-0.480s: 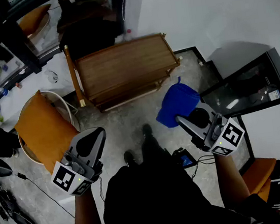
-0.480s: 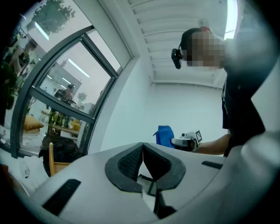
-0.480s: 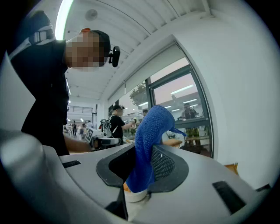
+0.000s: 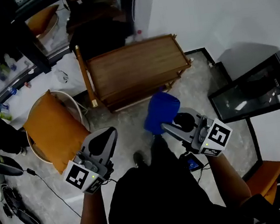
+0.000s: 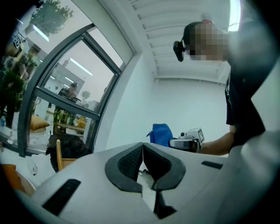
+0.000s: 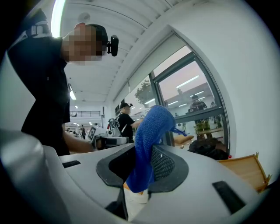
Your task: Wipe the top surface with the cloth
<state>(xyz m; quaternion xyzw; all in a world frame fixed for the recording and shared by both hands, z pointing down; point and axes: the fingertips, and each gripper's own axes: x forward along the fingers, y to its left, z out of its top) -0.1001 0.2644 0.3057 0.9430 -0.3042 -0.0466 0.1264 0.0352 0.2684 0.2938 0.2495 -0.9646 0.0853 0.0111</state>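
A wooden cabinet with a flat top (image 4: 137, 68) stands on the floor ahead of me, against the white wall. My right gripper (image 4: 170, 125) is shut on a blue cloth (image 4: 159, 111), held in the air near the cabinet's front right corner. In the right gripper view the blue cloth (image 6: 148, 140) rises up between the jaws. My left gripper (image 4: 105, 139) hangs over the floor, left of and nearer than the cabinet, shut with nothing in it. The left gripper view shows its pads (image 5: 131, 162) pressed together, and the blue cloth (image 5: 161, 133) beyond them.
A round chair with an orange cushion (image 4: 50, 128) stands at the left. A dark glass-fronted box (image 4: 257, 88) sits at the right by the wall. A black bag (image 4: 102, 37) lies behind the cabinet. Cables and a small device (image 4: 193, 163) lie on the floor by my feet.
My right gripper has carried the blue cloth to the left and forward, closer to the cabinet's front. The left gripper has shifted a little to the right.
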